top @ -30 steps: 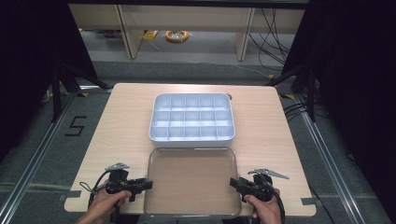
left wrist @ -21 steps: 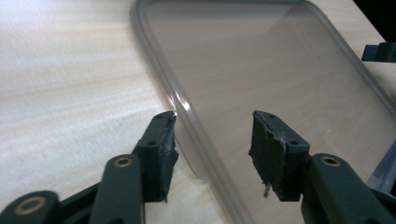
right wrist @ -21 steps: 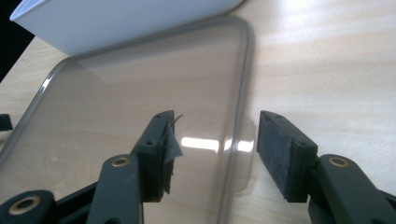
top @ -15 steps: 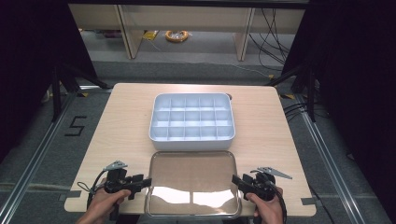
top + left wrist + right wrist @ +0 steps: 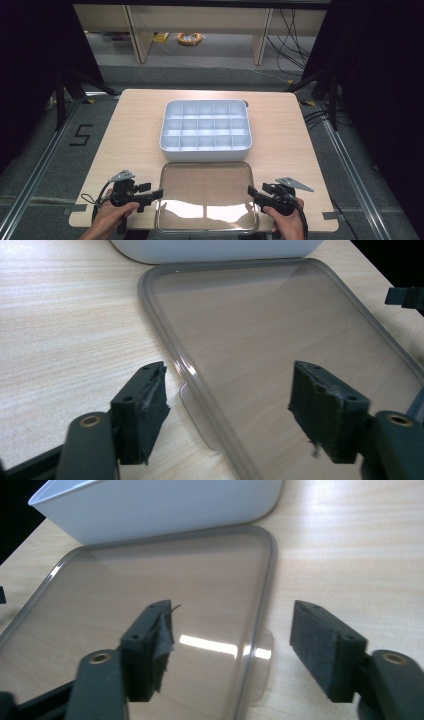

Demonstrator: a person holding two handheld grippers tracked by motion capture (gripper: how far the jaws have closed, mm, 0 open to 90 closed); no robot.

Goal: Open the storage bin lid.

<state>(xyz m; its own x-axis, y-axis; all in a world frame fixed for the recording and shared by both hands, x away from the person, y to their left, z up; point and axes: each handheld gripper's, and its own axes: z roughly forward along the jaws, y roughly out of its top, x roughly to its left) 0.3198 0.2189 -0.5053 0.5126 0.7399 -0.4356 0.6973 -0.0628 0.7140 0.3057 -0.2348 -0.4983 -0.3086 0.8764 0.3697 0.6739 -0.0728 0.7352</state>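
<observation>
The clear flat plastic lid point(image 5: 206, 195), just before the white compartment box point(image 5: 205, 124), looks light, stiff, slippery; its small side tabs point(image 5: 196, 415) suit gripping. Both the left gripper point(image 5: 227, 405) and the right gripper point(image 5: 232, 640) have just been opening; their jaws stand apart astride its rims, pressing nothing.

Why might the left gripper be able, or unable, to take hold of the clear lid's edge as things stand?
Probably able: the left gripper has its jaws open astride the clear lid edge, and nothing lies between them but that rim and its small tab.
</observation>
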